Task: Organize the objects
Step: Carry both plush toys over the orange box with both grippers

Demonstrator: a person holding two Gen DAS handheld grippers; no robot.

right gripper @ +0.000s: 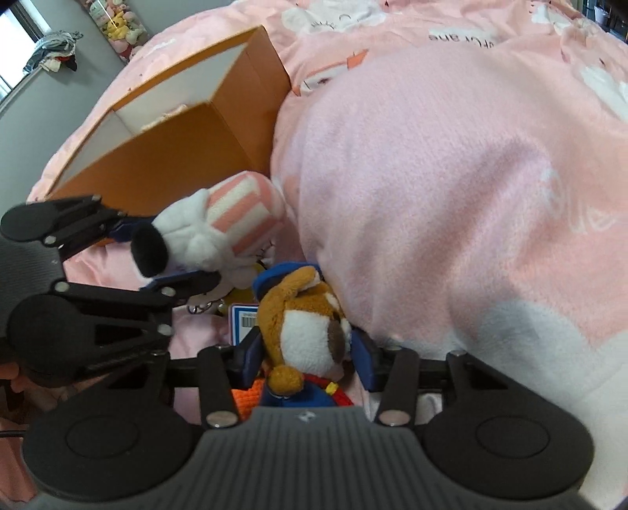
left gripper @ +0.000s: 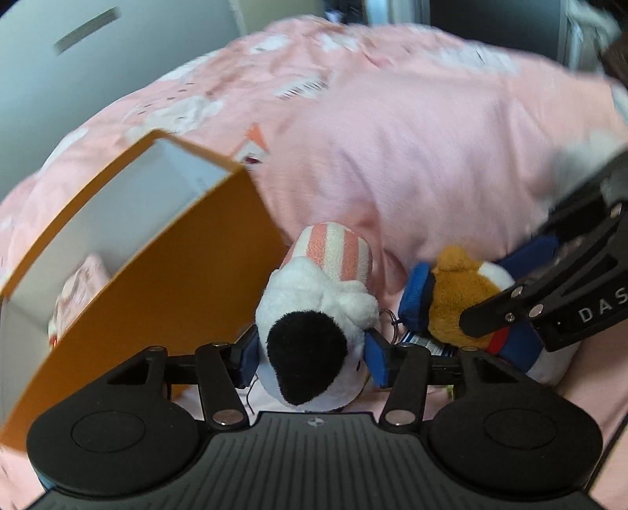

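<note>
On the pink bedspread (right gripper: 451, 164), two soft toys lie side by side, close to touching. The white toy dog (left gripper: 314, 310), with a black nose and a pink-striped cap, sits between the blue pads of the left gripper (left gripper: 310, 353); both pads press its head, so this gripper pinches the dog. The brown toy dog (right gripper: 310, 333), dressed in blue, sits between the pads of the right gripper (right gripper: 310, 353), which likewise squeeze its sides.

Just left of the white dog stands an orange box (left gripper: 168, 274), open at the top with a white lining; its near wall rises directly beside the toy, leaving only a narrow gap. A raised fold of the bedspread crowds both toys from behind and from the right, so open room lies mainly above them.

Inside the box, a pink item (left gripper: 78, 290) is only partly visible and cannot be identified. A key ring (left gripper: 386, 314) and a barcode label (right gripper: 243, 321) show between the toys; the small objects beneath them are too hidden to name. More soft toys (right gripper: 117, 23) stand far off by the wall.
</note>
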